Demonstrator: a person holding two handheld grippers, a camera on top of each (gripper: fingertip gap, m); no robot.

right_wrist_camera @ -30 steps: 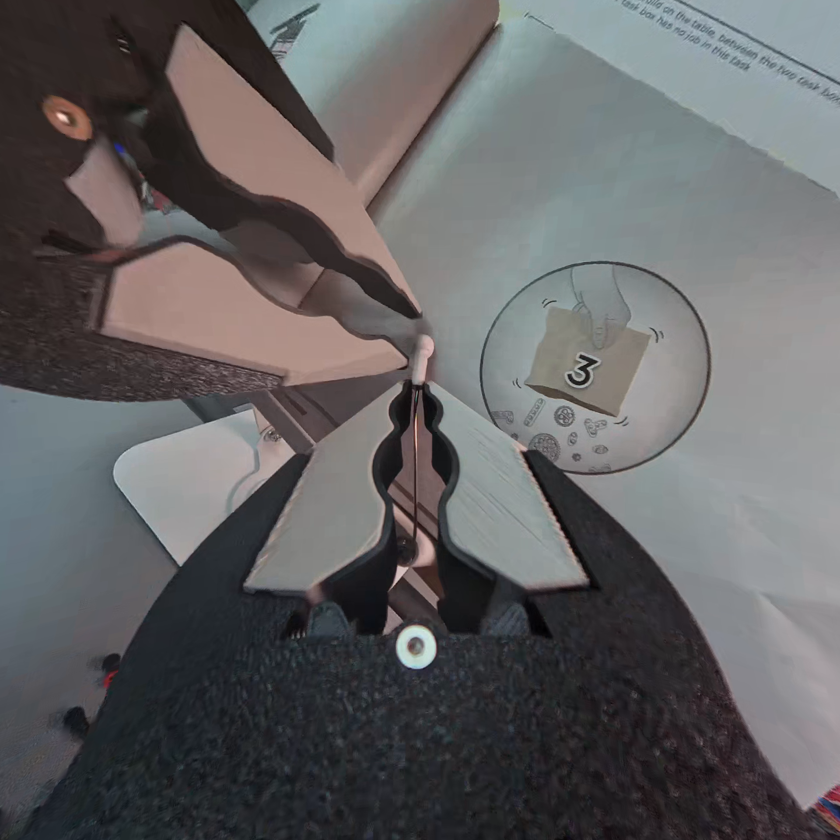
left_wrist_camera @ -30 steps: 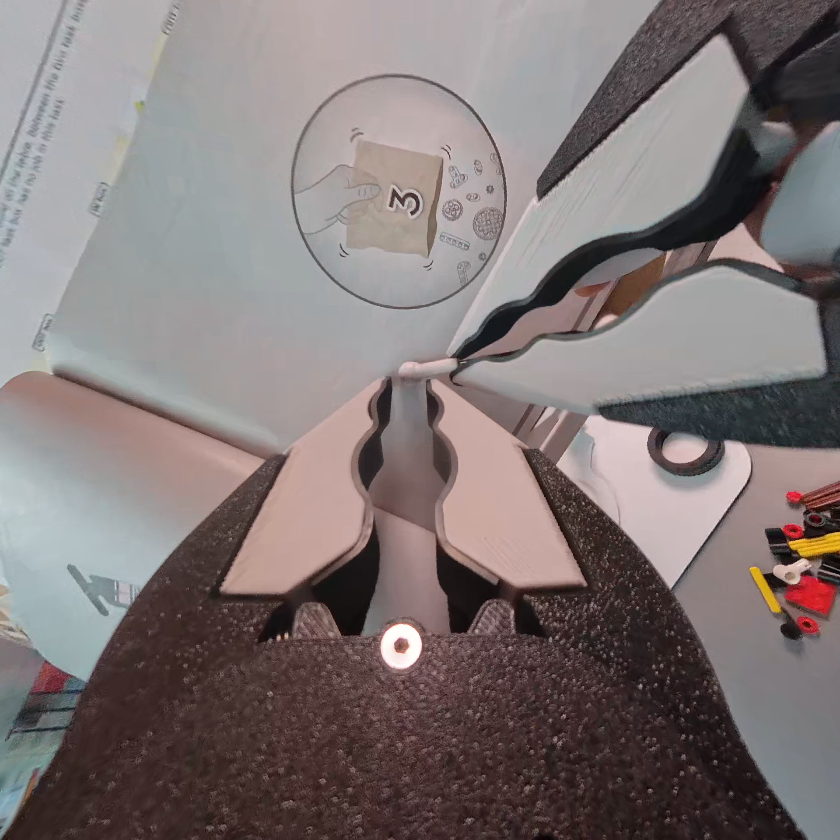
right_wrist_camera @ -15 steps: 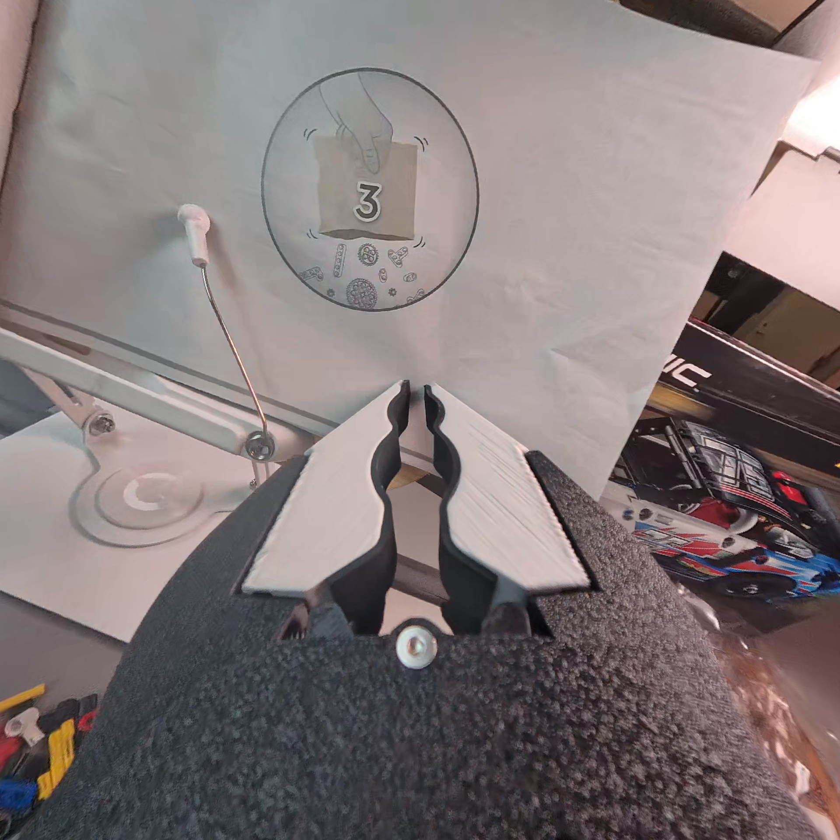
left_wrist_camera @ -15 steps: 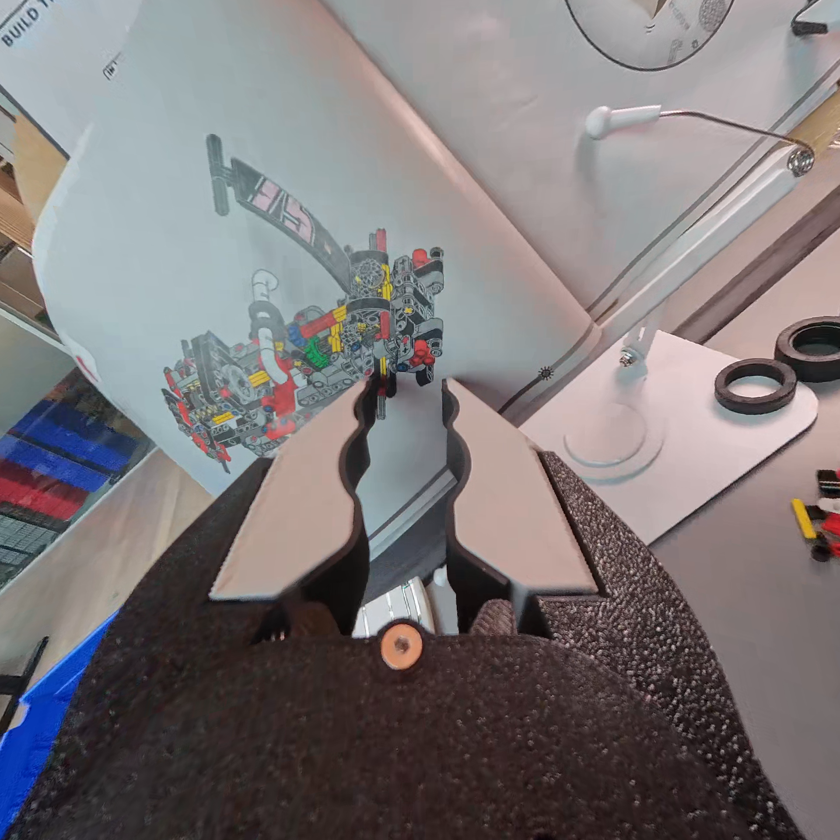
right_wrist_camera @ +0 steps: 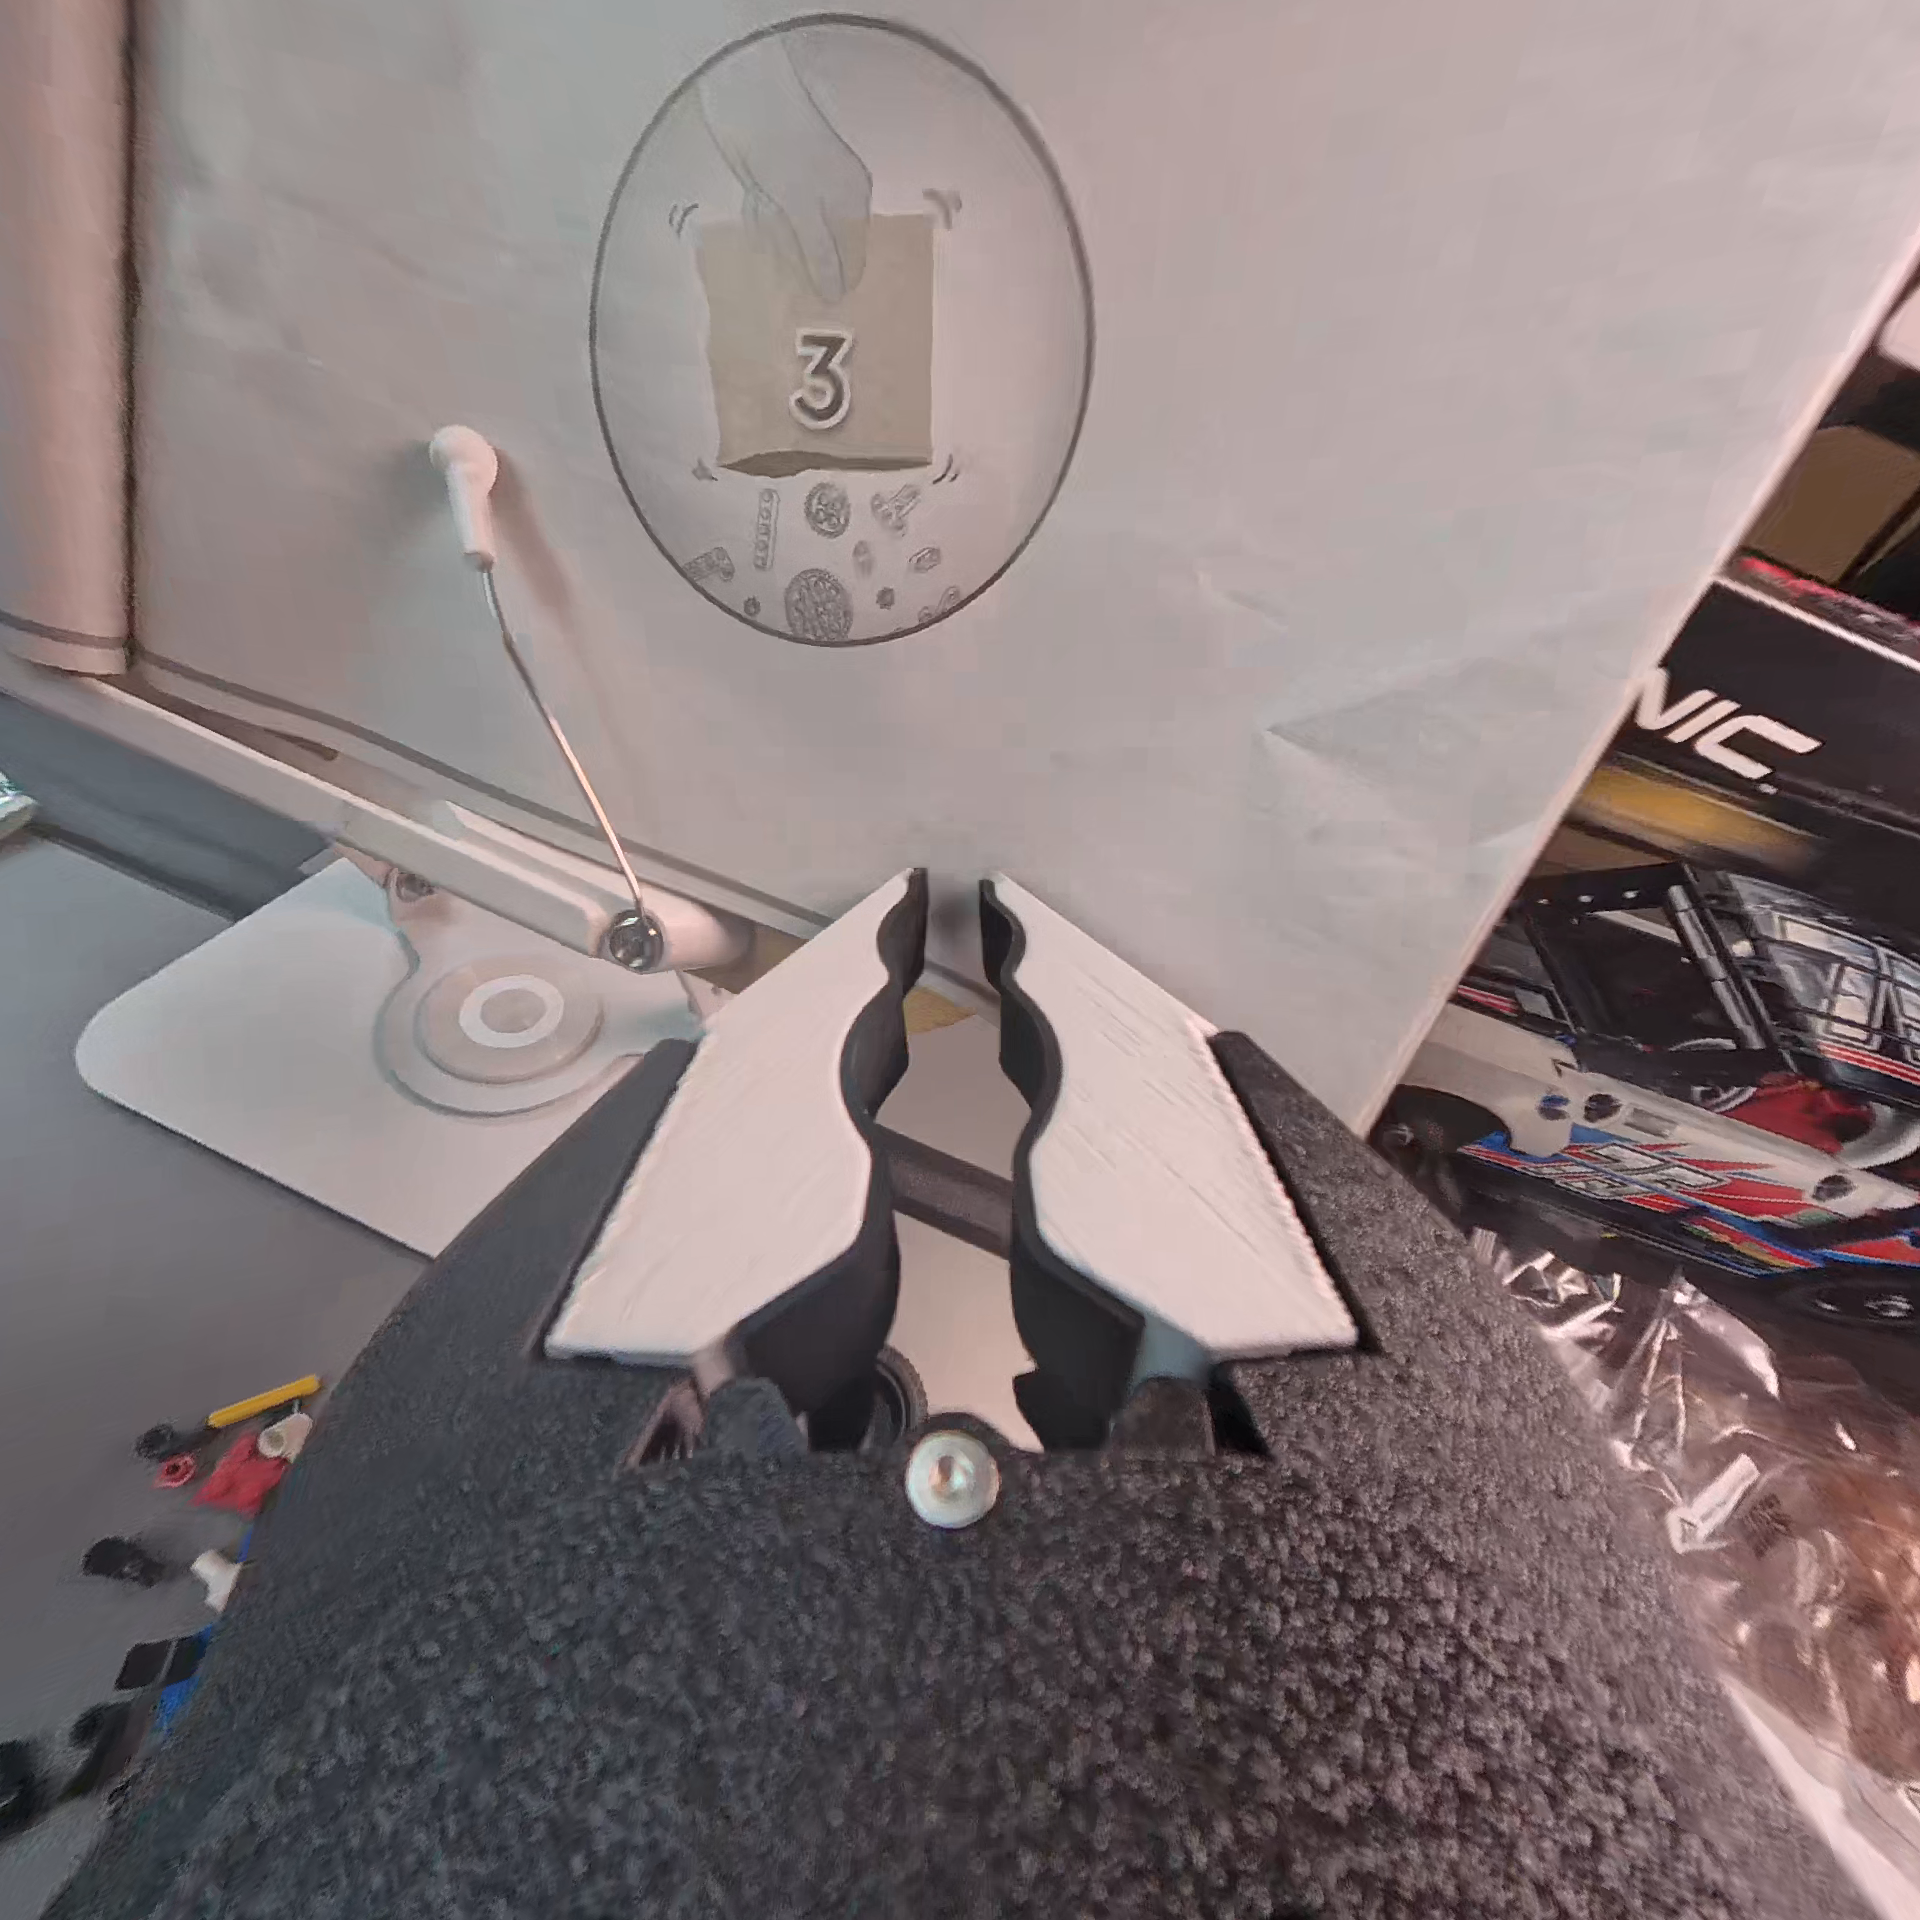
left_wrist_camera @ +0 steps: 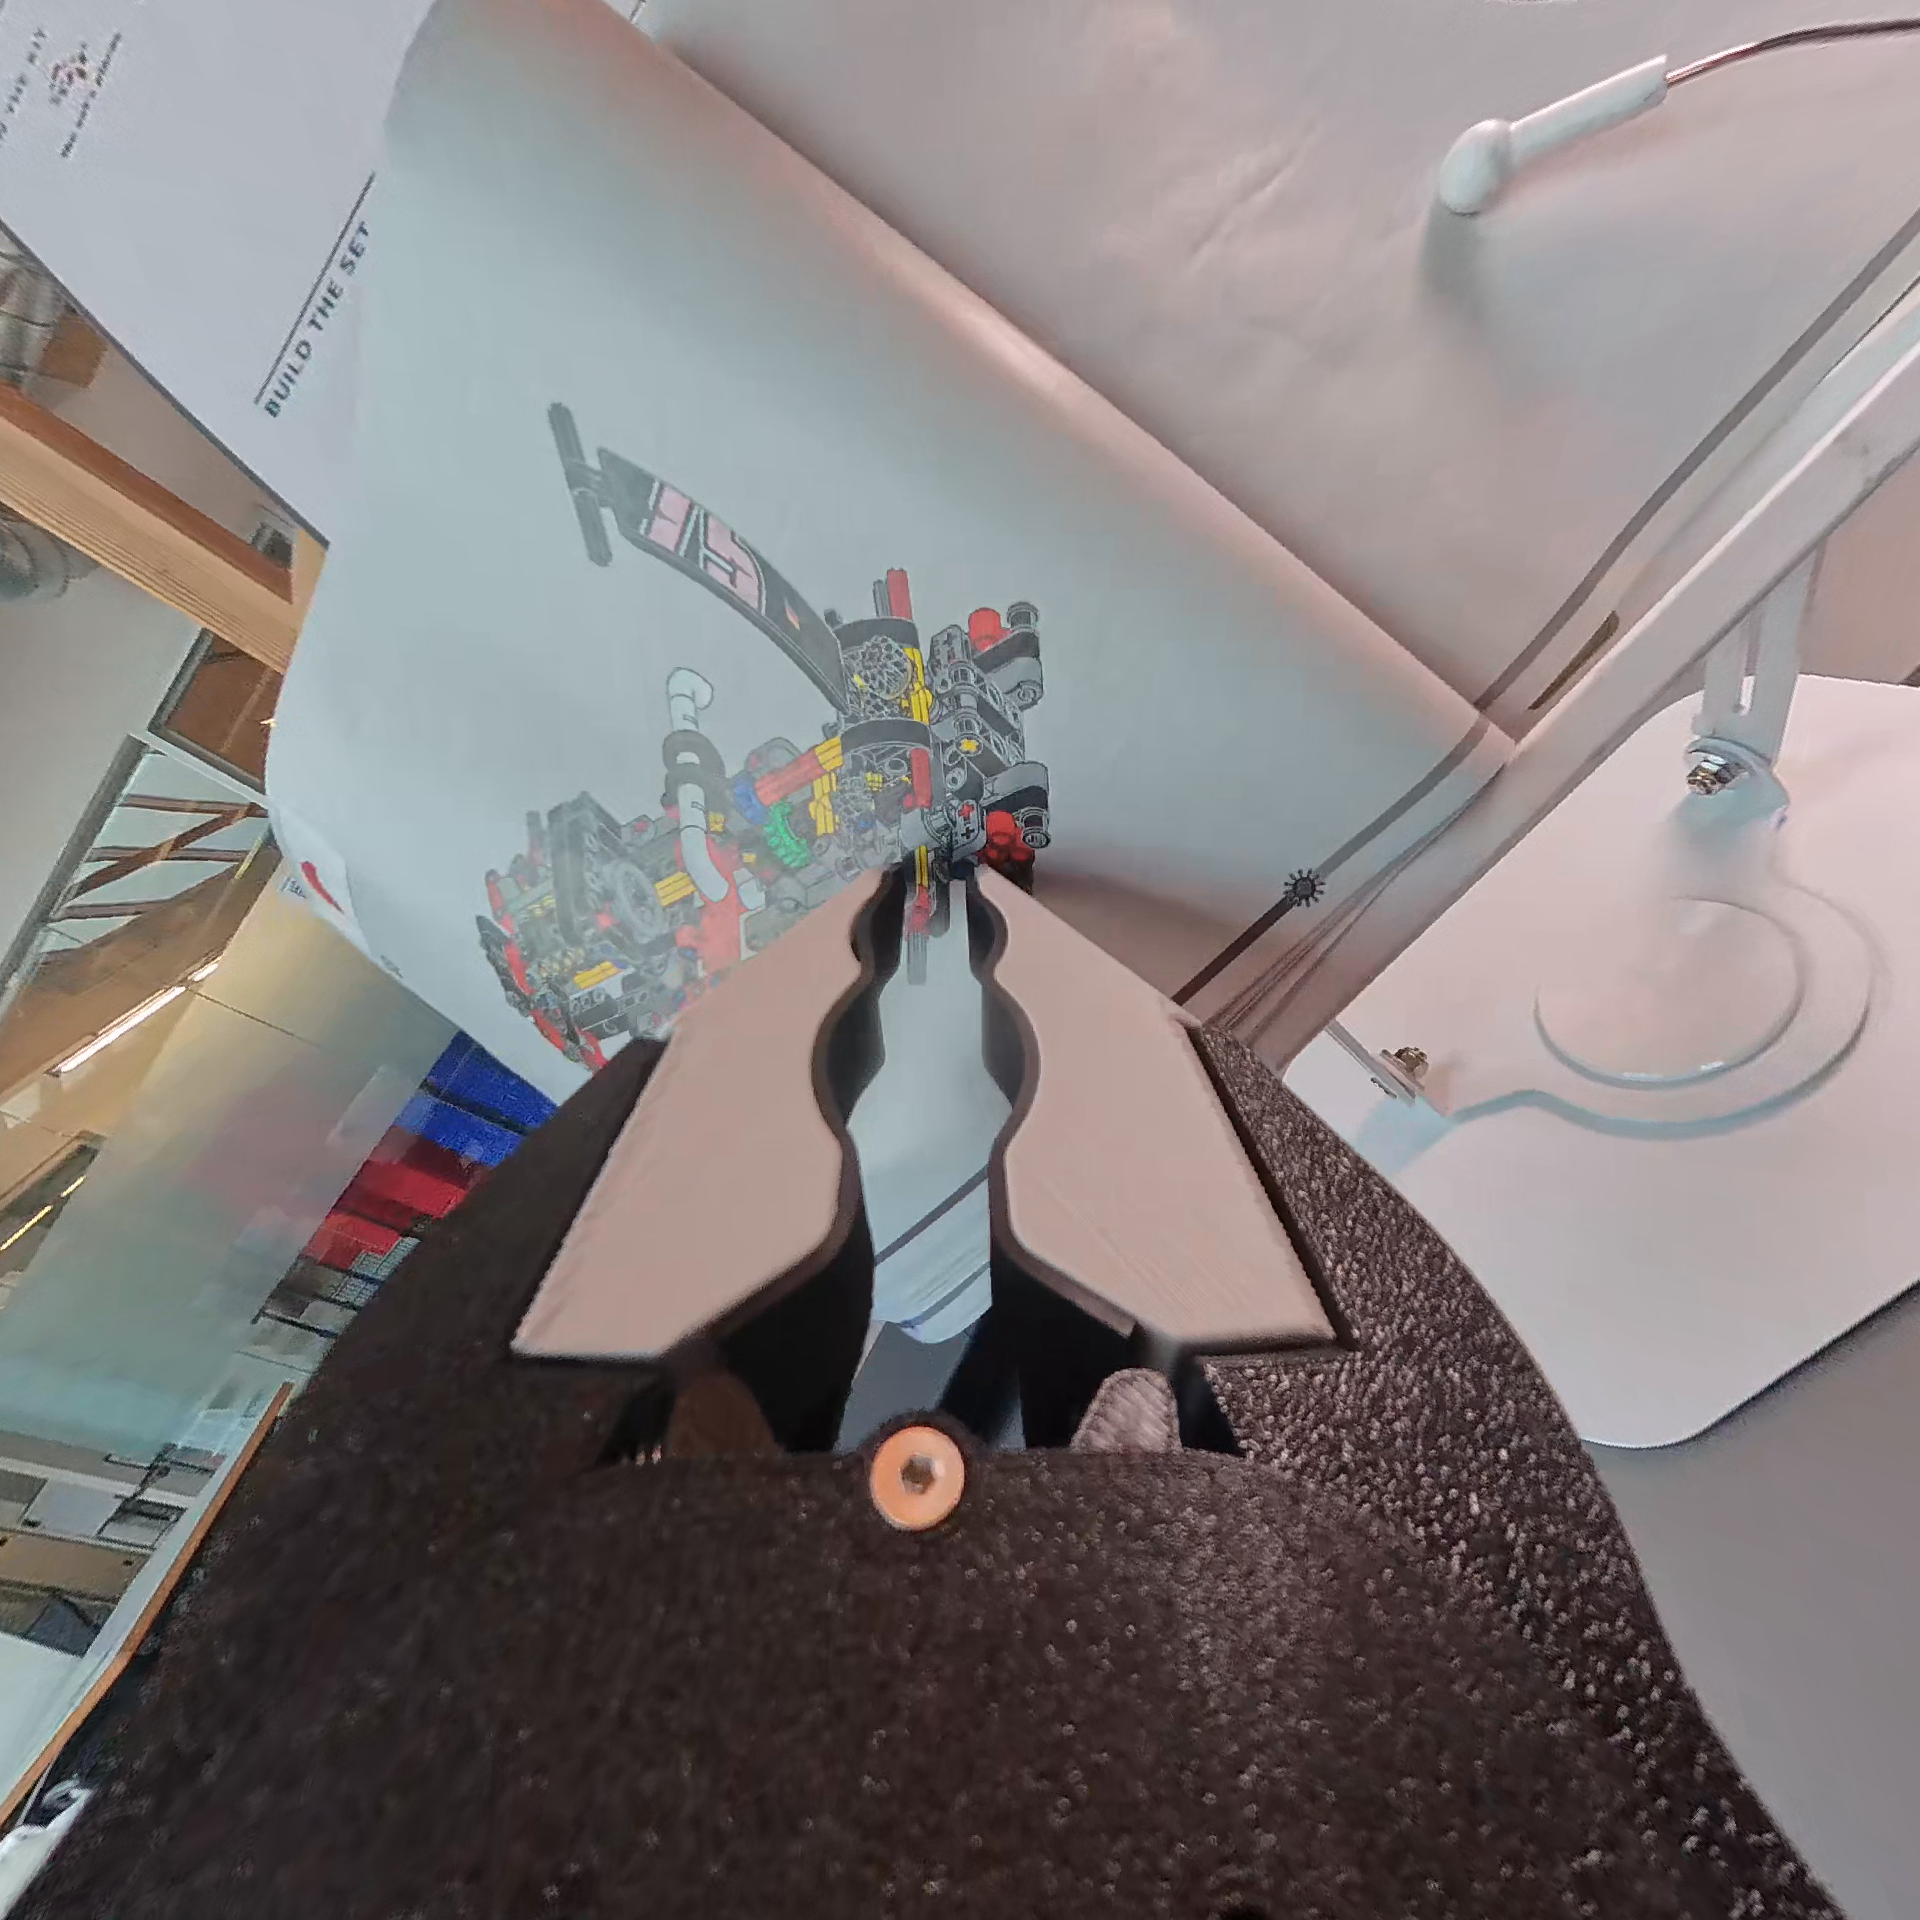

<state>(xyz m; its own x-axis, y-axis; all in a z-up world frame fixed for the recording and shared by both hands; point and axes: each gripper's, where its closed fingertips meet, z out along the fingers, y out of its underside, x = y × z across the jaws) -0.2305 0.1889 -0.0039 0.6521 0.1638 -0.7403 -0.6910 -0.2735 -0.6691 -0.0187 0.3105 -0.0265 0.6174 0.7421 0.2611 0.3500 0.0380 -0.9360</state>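
An open instruction booklet stands on a white book stand. My left gripper (left_wrist_camera: 935, 883) points at its curled left page (left_wrist_camera: 727, 520), which bears a colourful model drawing. The jaws stand a narrow gap apart with the page showing between them; I cannot tell whether they touch it. My right gripper (right_wrist_camera: 953, 881) faces the right page (right_wrist_camera: 1299, 520) near its lower edge, jaws slightly apart and empty. A white-tipped wire page clip (right_wrist_camera: 468, 468) lies against the right page, left of the right gripper. It also shows in the left wrist view (left_wrist_camera: 1538, 135).
The stand's white base plate (right_wrist_camera: 239, 1070) sits on the dark table and also shows in the left wrist view (left_wrist_camera: 1662, 1247). Loose small bricks (right_wrist_camera: 244, 1465) lie at the front left. A box with a car picture (right_wrist_camera: 1662, 1091) and a crinkled plastic bag (right_wrist_camera: 1662, 1507) are on the right. Blue and red bins (left_wrist_camera: 436, 1143) lie beyond the table.
Both grippers were at the wire clip, the right shut on it. They have since let go and moved apart. The left moved to the left page and its jaws narrowed.
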